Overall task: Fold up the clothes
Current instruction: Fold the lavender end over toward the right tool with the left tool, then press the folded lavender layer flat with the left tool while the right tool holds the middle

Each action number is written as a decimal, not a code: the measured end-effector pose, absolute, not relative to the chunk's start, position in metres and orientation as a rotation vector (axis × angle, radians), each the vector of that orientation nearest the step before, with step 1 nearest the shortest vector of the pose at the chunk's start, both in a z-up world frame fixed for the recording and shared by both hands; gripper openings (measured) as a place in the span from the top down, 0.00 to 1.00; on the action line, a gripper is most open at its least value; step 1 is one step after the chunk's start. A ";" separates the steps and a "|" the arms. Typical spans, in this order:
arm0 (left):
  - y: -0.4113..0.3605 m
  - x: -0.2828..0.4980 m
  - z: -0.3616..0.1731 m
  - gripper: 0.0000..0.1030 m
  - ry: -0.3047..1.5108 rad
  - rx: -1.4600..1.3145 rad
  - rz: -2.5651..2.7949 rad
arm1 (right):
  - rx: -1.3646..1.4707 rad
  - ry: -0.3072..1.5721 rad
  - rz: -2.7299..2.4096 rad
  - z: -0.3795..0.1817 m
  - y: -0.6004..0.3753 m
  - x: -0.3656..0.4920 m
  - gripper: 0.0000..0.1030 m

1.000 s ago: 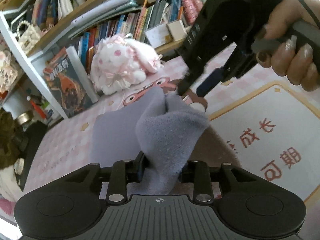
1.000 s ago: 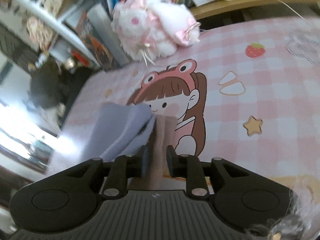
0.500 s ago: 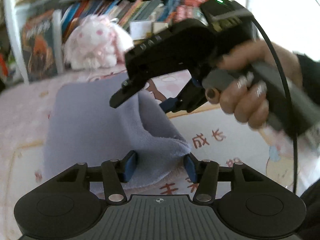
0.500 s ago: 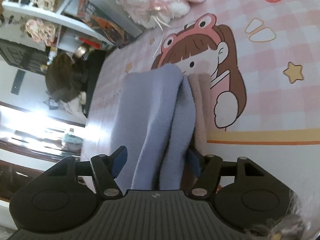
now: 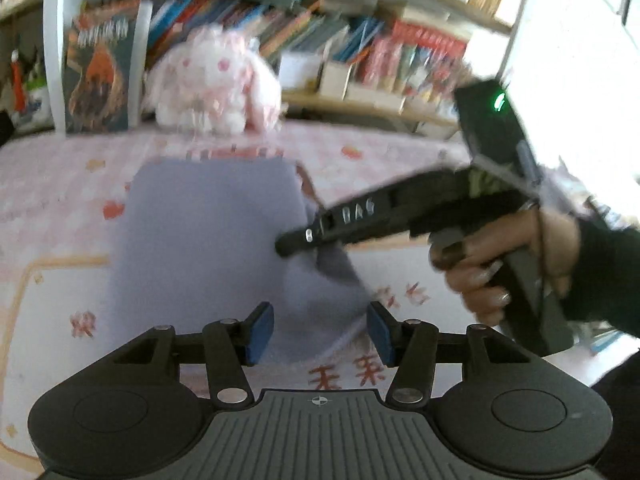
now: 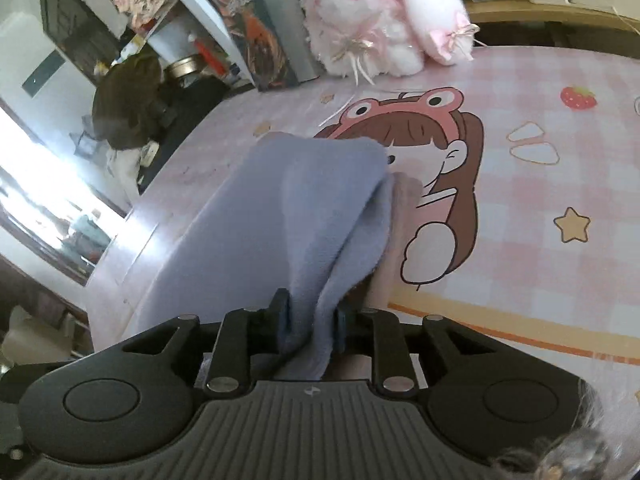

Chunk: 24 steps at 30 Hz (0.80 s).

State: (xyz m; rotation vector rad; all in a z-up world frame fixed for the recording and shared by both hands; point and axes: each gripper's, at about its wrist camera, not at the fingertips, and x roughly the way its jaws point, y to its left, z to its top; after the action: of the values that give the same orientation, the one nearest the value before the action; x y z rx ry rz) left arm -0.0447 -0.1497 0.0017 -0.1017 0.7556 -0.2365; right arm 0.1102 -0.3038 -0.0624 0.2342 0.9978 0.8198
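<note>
Table (image 6: 520, 184) covered by pink checked mat with cartoon girl in frog hat (image 6: 424, 128), strawberry (image 6: 578, 97) and star (image 6: 571, 224) prints. Lavender fleece cloth (image 5: 208, 232) lay spread on mat, one edge raised off it. White-and-pink plush rabbit (image 6: 376, 20) sat at far edge, against the bookshelf (image 5: 360, 52). A large book (image 6: 256, 40) stood just beside rabbit.

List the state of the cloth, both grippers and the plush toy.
Lavender cloth: partly folded, one edge lifted.
Right gripper: closing, cloth pinched between its pads.
Left gripper: open, pads clear of the cloth.
Plush rabbit: lying on the desk mat, untouched.
</note>
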 end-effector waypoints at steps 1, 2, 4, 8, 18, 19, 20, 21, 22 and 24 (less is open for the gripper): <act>-0.143 -0.047 0.009 0.49 0.735 -0.112 -0.229 | 0.229 0.995 0.808 -0.060 -0.306 0.109 0.73; -0.134 -0.047 0.014 0.49 0.716 -0.130 -0.212 | 0.234 0.989 0.791 -0.056 -0.310 0.108 0.64; -0.115 -0.048 0.021 0.49 0.684 -0.181 -0.161 | 0.245 0.975 0.756 -0.048 -0.319 0.105 0.62; -0.079 -0.041 0.012 0.57 0.672 -0.312 -0.011 | 0.282 0.947 0.771 -0.027 -0.332 0.092 0.59; -0.084 -0.027 -0.025 0.60 0.741 -0.284 0.009 | 0.316 1.171 0.889 -0.049 -0.292 0.086 0.87; -0.082 -0.029 -0.028 0.60 0.737 -0.292 0.013 | 0.339 1.129 0.927 -0.044 -0.297 0.083 0.88; -0.080 -0.032 -0.029 0.59 0.722 -0.310 0.007 | 0.358 1.061 0.966 -0.036 -0.304 0.077 0.88; -0.079 -0.033 -0.030 0.59 0.720 -0.324 0.007 | 0.378 0.992 1.003 -0.028 -0.312 0.071 0.90; -0.080 -0.032 -0.030 0.59 0.723 -0.321 0.010 | 0.394 0.936 1.031 -0.023 -0.319 0.067 0.90; -0.087 -0.031 -0.032 0.59 0.733 -0.272 0.005 | 0.392 1.025 0.951 -0.041 -0.321 0.072 0.92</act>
State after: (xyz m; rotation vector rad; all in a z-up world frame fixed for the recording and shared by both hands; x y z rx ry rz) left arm -0.0308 -0.0873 -0.0320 -0.2721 0.7335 0.0048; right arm 0.0719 -0.3208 -0.0409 0.3916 1.0253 0.9512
